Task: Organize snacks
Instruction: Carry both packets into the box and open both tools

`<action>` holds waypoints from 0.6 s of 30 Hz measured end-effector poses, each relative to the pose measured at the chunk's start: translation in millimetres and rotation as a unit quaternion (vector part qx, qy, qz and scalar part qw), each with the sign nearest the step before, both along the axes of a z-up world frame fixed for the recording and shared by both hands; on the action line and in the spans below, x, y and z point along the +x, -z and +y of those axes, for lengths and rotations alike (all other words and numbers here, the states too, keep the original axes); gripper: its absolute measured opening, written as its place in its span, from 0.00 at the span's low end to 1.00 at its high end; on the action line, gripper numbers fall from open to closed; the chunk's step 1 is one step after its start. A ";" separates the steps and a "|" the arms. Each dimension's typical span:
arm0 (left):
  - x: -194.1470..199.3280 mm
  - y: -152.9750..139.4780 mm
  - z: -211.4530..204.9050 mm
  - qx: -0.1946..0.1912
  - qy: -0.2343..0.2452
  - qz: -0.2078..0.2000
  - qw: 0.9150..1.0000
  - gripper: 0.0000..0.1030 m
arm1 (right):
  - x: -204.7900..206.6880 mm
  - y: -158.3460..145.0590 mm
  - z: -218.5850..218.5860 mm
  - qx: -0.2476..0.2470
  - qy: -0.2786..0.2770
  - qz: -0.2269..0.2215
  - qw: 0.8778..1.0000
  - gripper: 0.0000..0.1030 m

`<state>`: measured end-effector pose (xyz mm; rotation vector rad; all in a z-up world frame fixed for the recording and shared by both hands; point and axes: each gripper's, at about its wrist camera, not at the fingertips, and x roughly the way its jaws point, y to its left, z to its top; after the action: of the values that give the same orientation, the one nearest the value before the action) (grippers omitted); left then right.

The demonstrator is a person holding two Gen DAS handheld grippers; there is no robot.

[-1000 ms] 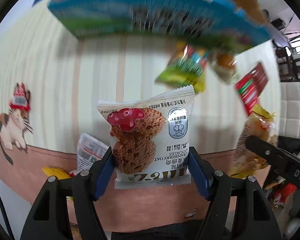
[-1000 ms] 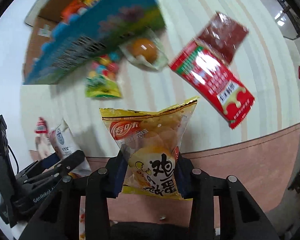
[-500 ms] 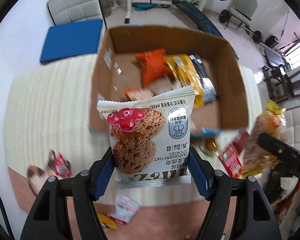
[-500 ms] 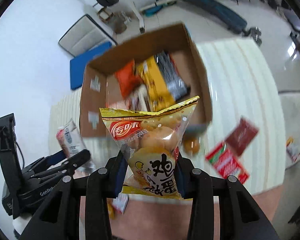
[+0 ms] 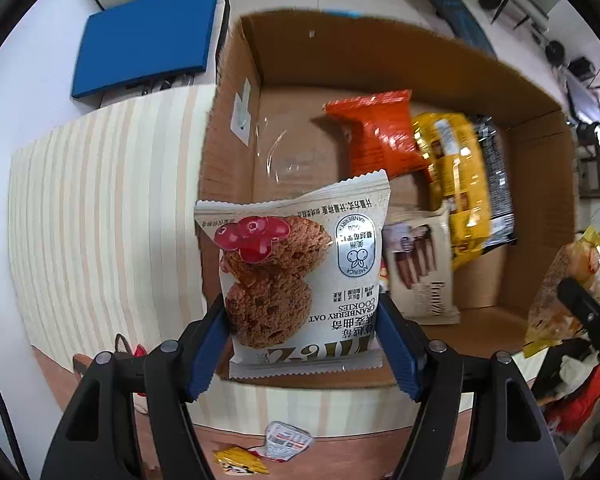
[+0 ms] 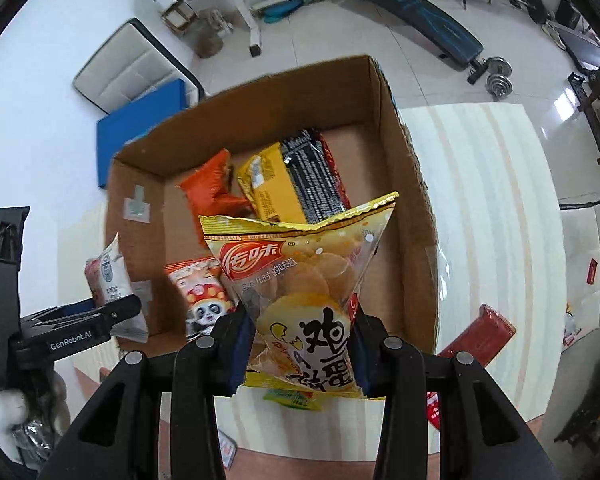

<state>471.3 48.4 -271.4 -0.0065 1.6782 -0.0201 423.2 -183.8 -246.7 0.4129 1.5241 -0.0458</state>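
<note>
Left wrist: left tongs grip cookie packet | right tongs clamp egg-cracker bag | cardboard box upper centre, orange packet, yellow packet inside

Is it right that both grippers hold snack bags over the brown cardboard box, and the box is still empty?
Not quite. The left gripper and right gripper do hold snack bags over the brown cardboard box, but the box is not empty: the right wrist view shows an orange packet and a yellow packet inside.
</note>
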 end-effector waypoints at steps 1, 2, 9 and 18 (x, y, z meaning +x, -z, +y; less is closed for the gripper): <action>1.5 4.6 0.2 0.003 0.002 0.006 1.000 0.67 | 1.4 5.8 -1.0 -0.002 0.002 0.004 1.000 0.43; 3.1 9.2 -0.5 0.005 0.005 0.011 1.000 0.67 | 2.2 9.7 -1.3 -0.004 0.001 0.008 1.000 0.43; 5.4 26.7 -0.9 0.008 0.015 0.036 0.999 0.67 | 3.3 37.5 -4.7 -0.006 -0.001 0.037 0.999 0.44; 5.2 28.6 4.1 0.003 -0.003 0.040 0.999 0.85 | 3.7 45.0 -4.1 0.006 -0.011 0.072 0.997 0.89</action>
<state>476.5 52.5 -300.1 -0.0074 1.7580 -0.0114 426.9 -187.9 -291.7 0.4103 1.6707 -0.0505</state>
